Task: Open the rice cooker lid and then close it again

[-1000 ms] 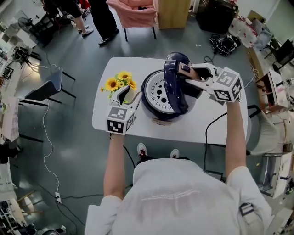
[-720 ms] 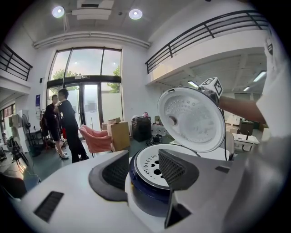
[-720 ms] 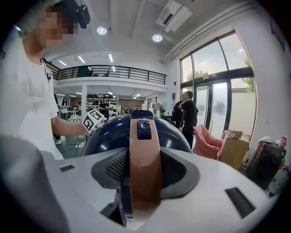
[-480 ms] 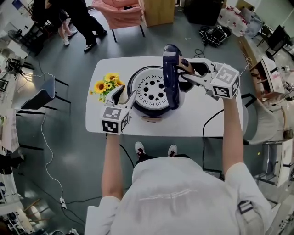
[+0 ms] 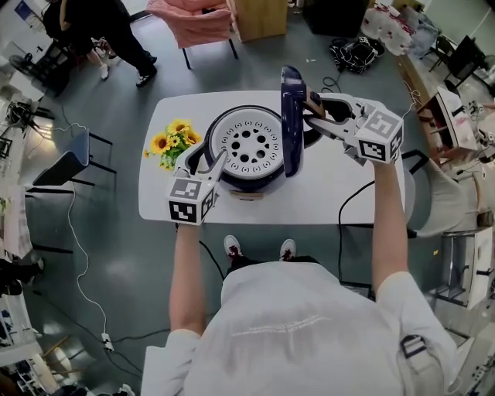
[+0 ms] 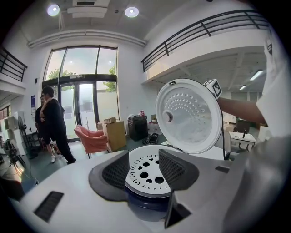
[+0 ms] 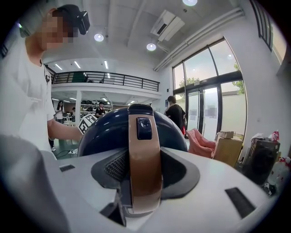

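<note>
- Rice cooker (image 5: 232, 180): it sits mid-tabletop (image 5: 332, 193), straight ahead of me, dark blue, with its round mouth facing up.
- A white plate (image 5: 249, 145) pierced with round holes lies flat across that mouth.
- The lid (image 5: 291, 116) stands on edge at the cooker's right side. From my head it shows edge-on, as a narrow band running away from me.
- Its white dimpled inner face looks left over the pot, and its blue dome looks right.
- A bronze handle strip (image 7: 144, 168) runs bottom to top over the dome, with a dark button near its upper end.
- My right gripper (image 5: 309, 110) meets the dome from the right, its fingers clamped on that strip, one pad on each edge.
- My left gripper (image 5: 209, 161) is at the cooker's near-left rim with its fingers apart and nothing pinched. I cannot tell whether the tips touch the body.
- The upright lid stands between my two grippers.
- Sunflowers (image 5: 172, 141) lie on the tabletop just left of the cooker, beside my left gripper.
- A black cord (image 5: 342, 224) hangs off the tabletop's near-right edge.
- Beyond the far edge stand a pink chair (image 5: 193, 17) and a cardboard box (image 5: 259, 15). A person (image 5: 108, 27) stands well off to the far left.
</note>
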`<state>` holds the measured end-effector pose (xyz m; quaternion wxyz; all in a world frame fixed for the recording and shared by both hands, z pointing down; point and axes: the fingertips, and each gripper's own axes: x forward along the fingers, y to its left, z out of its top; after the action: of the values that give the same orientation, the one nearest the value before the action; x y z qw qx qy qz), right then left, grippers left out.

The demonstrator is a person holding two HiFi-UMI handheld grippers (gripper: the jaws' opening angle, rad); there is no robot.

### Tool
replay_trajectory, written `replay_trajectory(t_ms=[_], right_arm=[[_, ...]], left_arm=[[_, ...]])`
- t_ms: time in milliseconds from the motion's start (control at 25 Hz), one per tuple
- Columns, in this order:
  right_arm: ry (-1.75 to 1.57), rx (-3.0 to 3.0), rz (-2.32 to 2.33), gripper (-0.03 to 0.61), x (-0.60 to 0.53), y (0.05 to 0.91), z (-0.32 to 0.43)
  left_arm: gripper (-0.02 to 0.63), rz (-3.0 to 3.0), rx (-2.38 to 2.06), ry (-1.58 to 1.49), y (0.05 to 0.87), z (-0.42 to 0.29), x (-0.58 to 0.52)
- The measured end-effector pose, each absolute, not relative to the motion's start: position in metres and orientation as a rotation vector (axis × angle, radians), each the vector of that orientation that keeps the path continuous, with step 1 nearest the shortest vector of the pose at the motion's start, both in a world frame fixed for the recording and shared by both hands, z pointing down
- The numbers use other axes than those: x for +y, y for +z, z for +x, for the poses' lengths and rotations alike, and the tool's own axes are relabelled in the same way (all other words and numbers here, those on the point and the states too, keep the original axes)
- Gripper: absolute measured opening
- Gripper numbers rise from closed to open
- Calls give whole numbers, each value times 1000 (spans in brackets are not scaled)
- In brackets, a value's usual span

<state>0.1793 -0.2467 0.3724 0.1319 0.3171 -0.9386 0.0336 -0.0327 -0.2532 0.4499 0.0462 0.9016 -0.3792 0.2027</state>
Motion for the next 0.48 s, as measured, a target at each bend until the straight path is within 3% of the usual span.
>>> replay_trajectory(t_ms=[480], right_arm=[[178, -2795, 1008, 210, -240, 379, 202]], left_arm=[[218, 2762, -1145, 647, 449, -37, -248]])
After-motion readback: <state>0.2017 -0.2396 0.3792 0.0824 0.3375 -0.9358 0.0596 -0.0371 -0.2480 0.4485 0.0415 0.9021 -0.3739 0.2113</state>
